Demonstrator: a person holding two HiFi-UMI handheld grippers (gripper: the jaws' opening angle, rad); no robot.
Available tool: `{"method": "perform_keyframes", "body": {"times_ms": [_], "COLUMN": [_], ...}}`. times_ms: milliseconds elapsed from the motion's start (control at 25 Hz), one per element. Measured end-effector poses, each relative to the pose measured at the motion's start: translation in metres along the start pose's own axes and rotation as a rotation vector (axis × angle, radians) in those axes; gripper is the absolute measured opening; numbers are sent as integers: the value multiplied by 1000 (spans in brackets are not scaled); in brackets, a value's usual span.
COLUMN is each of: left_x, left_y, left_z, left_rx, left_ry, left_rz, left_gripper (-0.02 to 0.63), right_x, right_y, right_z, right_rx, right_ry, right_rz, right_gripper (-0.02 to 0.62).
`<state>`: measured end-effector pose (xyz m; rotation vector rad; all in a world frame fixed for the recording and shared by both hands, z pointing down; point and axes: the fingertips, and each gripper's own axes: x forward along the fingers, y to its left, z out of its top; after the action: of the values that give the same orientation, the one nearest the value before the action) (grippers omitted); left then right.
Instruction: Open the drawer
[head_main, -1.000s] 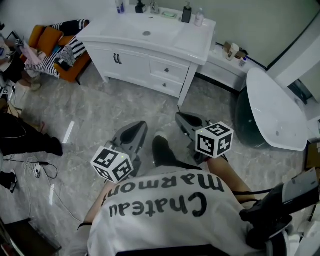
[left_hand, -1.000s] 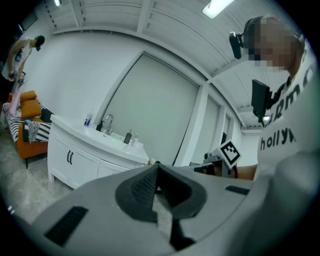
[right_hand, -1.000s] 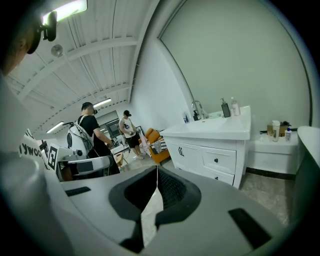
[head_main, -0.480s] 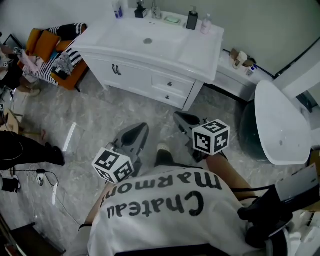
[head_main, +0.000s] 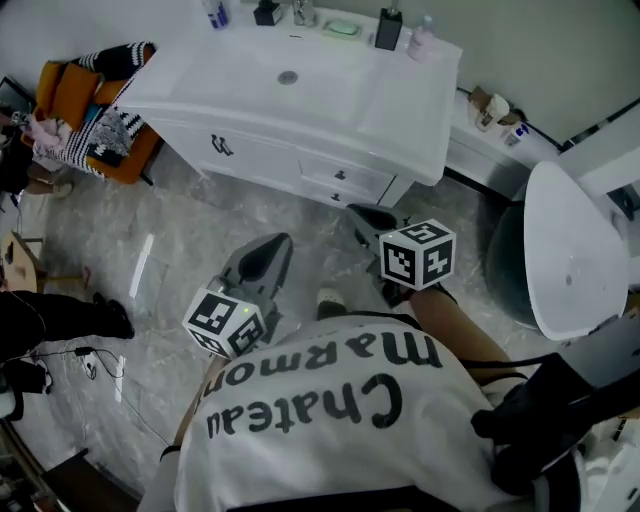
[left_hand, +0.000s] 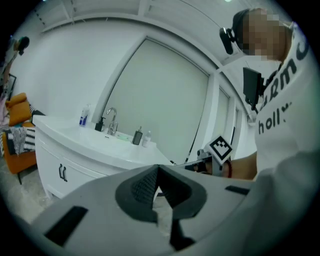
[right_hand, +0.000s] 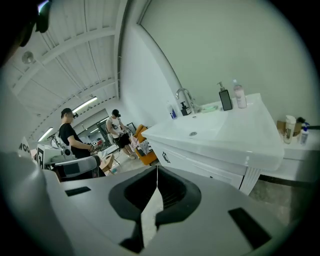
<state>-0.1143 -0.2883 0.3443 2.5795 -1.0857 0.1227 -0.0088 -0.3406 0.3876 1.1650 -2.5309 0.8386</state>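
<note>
A white vanity (head_main: 300, 100) with a sink stands ahead. On its front right are two small drawers (head_main: 340, 176), each with a dark knob, both closed. My left gripper (head_main: 275, 242) hangs over the floor short of the vanity, jaws shut and empty. My right gripper (head_main: 358, 211) is nearer the drawers, a little short of the lower one, also shut and empty. In the left gripper view the left gripper (left_hand: 158, 170) has its tips meeting, with the vanity (left_hand: 75, 150) to the left. The right gripper (right_hand: 156, 170) points at the vanity front (right_hand: 215, 172).
An orange chair (head_main: 75, 90) with striped cloth stands left of the vanity. A white tub (head_main: 575, 250) is on the right, behind a low ledge (head_main: 490, 150) with bottles. Soap bottles (head_main: 388, 28) line the counter. Cables (head_main: 90, 360) lie on the floor. Two people (right_hand: 70, 137) stand far left.
Both grippers have moved forward toward the vanity, which now sits closer and larger in the head view. Jaws of both stay closed.
</note>
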Motion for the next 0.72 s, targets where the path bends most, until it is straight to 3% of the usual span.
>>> {"method": "perform_keyframes", "body": {"times_ms": [160,480,720], "left_x": [23,52,57], "left_y": [19,39,78], "left_z": [-7,-15,-19], "left_rx": [-75,-49,-3], "left_ry": [10,75,44], "left_rz": [-12,22,144], "left_gripper": [8,8,8], "right_x": [19,58,87], "right_y": [-23,-54,-65], "right_z": [-3,-9,-23], "right_rx": [57,78,175], "right_ry": [21,73,59], "right_rz": [-16,-24,-22], "right_gripper": [12,12,12]}}
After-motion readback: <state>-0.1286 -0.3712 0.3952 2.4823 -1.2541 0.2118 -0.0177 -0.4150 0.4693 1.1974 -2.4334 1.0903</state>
